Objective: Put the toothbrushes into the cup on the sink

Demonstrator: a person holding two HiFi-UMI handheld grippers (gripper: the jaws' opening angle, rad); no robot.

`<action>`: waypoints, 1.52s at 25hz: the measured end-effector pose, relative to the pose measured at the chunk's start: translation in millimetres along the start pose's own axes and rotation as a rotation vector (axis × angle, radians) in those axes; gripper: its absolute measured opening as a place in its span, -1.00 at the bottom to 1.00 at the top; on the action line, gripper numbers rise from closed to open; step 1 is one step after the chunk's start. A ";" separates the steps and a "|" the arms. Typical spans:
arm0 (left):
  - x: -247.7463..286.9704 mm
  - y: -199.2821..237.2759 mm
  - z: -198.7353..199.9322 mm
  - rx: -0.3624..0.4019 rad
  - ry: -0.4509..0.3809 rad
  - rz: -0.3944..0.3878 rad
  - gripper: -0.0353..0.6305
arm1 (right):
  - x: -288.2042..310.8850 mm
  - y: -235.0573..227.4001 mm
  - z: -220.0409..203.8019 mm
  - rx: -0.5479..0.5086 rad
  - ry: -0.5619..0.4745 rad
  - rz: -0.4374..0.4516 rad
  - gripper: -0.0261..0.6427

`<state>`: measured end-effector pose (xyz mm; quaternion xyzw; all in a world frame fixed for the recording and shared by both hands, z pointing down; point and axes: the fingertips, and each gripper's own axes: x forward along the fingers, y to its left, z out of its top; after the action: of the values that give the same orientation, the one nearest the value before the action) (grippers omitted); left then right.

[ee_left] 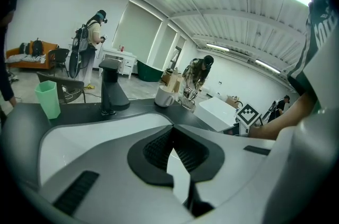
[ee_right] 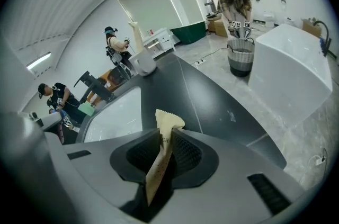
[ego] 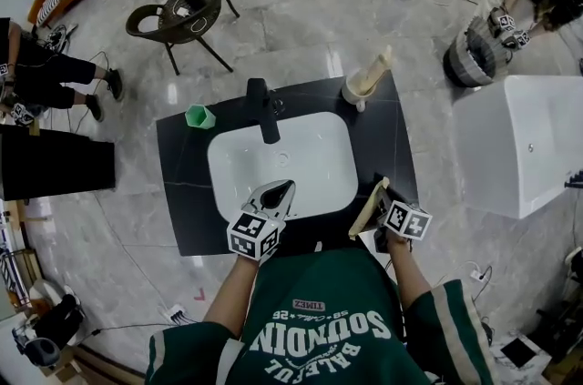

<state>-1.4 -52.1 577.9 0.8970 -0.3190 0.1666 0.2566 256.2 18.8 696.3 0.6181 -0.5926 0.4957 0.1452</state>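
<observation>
My right gripper [ego: 379, 212] [ee_right: 164, 135] is shut on a tan paper-wrapped toothbrush [ego: 368, 210] [ee_right: 161, 157], which stands up between the pads above the dark counter's [ego: 182, 160] front right corner. The white cup [ego: 355, 91] [ee_right: 143, 64] [ee_left: 165, 96] stands at the counter's back right, with more wrapped toothbrushes [ego: 375, 68] sticking out of it. My left gripper [ego: 278, 195] [ee_left: 170, 130] hovers over the front rim of the white basin [ego: 314, 156]. Its jaws are shut with nothing in them.
A black faucet [ego: 264, 110] [ee_left: 110, 85] rises behind the basin, and a green cup [ego: 199, 116] [ee_left: 47, 99] stands at the back left. A white bathtub [ego: 519, 142] is to the right, a grey basket [ego: 469, 55] and a chair [ego: 182, 15] beyond. Other people work around the room.
</observation>
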 end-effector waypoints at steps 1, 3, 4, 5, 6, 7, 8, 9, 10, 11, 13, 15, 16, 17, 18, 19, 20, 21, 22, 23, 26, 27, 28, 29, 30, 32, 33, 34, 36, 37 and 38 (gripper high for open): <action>0.7 1.1 0.0 -0.005 0.000 0.008 -0.87 | 3.2 4.9 4.6 -0.015 -0.002 0.021 -0.65; 2.4 3.0 0.7 -0.016 -0.001 0.024 -0.87 | 7.6 14.0 15.2 -0.037 -0.006 0.053 -0.66; 3.4 3.8 1.5 -0.020 -0.003 0.033 -0.87 | 9.2 17.7 21.0 -0.047 -0.005 0.062 -0.66; 4.5 4.8 2.6 -0.025 -0.007 0.043 -0.87 | 11.3 20.9 26.5 -0.057 -0.003 0.073 -0.67; 5.6 6.1 3.6 -0.030 -0.010 0.054 -0.87 | 14.3 23.8 31.3 -0.066 0.000 0.086 -0.67; 6.7 7.5 4.3 -0.036 -0.012 0.066 -0.87 | 17.7 27.0 35.8 -0.074 0.003 0.101 -0.68; 7.6 9.0 4.7 -0.043 -0.013 0.077 -0.87 | 21.2 31.0 40.1 -0.082 0.007 0.118 -0.68; 8.3 10.3 4.5 -0.049 -0.012 0.088 -0.87 | 24.4 35.7 43.9 -0.091 0.011 0.136 -0.69; 8.9 11.4 3.8 -0.054 -0.010 0.099 -0.87 | 27.0 40.8 47.7 -0.102 0.015 0.154 -0.69; 9.3 12.4 3.4 -0.057 -0.008 0.110 -0.87 | 29.0 46.1 51.3 -0.116 0.018 0.173 -0.70; 9.3 14.5 4.8 -0.064 -0.011 0.134 -0.87 | 32.7 57.3 57.5 -0.147 0.023 0.215 -0.71; 9.0 16.1 8.0 -0.074 -0.021 0.155 -0.87 | 36.6 67.6 62.8 -0.181 0.024 0.254 -0.71; 8.9 16.7 9.0 -0.077 -0.024 0.163 -0.87 | 38.8 72.6 65.0 -0.197 0.023 0.271 -0.71; 8.4 17.2 9.2 -0.076 -0.025 0.170 -0.87 | 40.9 77.8 66.6 -0.211 0.023 0.287 -0.72; 7.3 18.0 8.6 -0.071 -0.023 0.177 -0.87 | 42.5 83.3 67.7 -0.224 0.022 0.302 -0.72; 5.9 19.3 7.9 -0.068 -0.022 0.185 -0.87 | 43.5 89.2 68.7 -0.237 0.019 0.317 -0.72; 4.4 20.9 7.4 -0.069 -0.023 0.191 -0.87 | 43.8 95.0 69.8 -0.251 0.014 0.331 -0.72; 3.1 22.7 7.2 -0.074 -0.026 0.196 -0.87 | 43.5 101.0 71.3 -0.268 0.005 0.346 -0.72; 1.9 24.6 7.1 -0.079 -0.029 0.198 -0.87 | 42.9 107.4 72.9 -0.286 -0.006 0.361 -0.72; 0.5 26.3 6.7 -0.082 -0.032 0.198 -0.87 | 42.0 114.4 74.2 -0.305 -0.017 0.376 -0.72; -5.3 31.8 2.0 -0.088 -0.034 0.193 -0.87 | 37.8 136.3 74.3 -0.373 -0.047 0.410 -0.73; -7.2 34.1 0.3 -0.089 -0.034 0.190 -0.87 | 36.2 143.2 73.8 -0.399 -0.058 0.416 -0.73; -9.2 36.8 -0.7 -0.090 -0.036 0.185 -0.87 | 35.1 150.2 73.2 -0.425 -0.068 0.419 -0.73; -11.4 39.8 -1.2 -0.090 -0.039 0.180 -0.87 | 34.2 157.4 72.2 -0.448 -0.076 0.422 -0.73; -14.0 42.9 -1.5 -0.090 -0.043 0.175 -0.87 | 33.5 164.5 70.5 -0.467 -0.082 0.423 -0.73; -19.7 49.0 -2.5 -0.092 -0.050 0.162 -0.87 | 32.0 177.0 65.8 -0.492 -0.087 0.420 -0.73; -22.8 52.0 -3.3 -0.094 -0.052 0.155 -0.87 | 31.4 182.5 63.0 -0.502 -0.089 0.416 -0.73; -26.1 54.9 -4.1 -0.096 -0.055 0.148 -0.87 | 31.1 187.9 60.1 -0.511 -0.090 0.413 -0.73; -34.0 61.5 -6.3 -0.099 -0.061 0.137 -0.87 | 31.0 199.3 53.4 -0.527 -0.092 0.405 -0.73; -38.8 65.0 -8.0 -0.099 -0.063 0.132 -0.87 | 30.7 205.5 49.4 -0.534 -0.092 0.403 -0.73; -43.9 68.7 -9.8 -0.099 -0.064 0.128 -0.87 | 30.1 212.2 44.8 -0.542 -0.093 0.401 -0.73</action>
<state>-80.4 -70.8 589.9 0.8658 -0.3916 0.1380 0.2793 84.1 -87.5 612.4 0.4502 -0.8185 0.3101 0.1765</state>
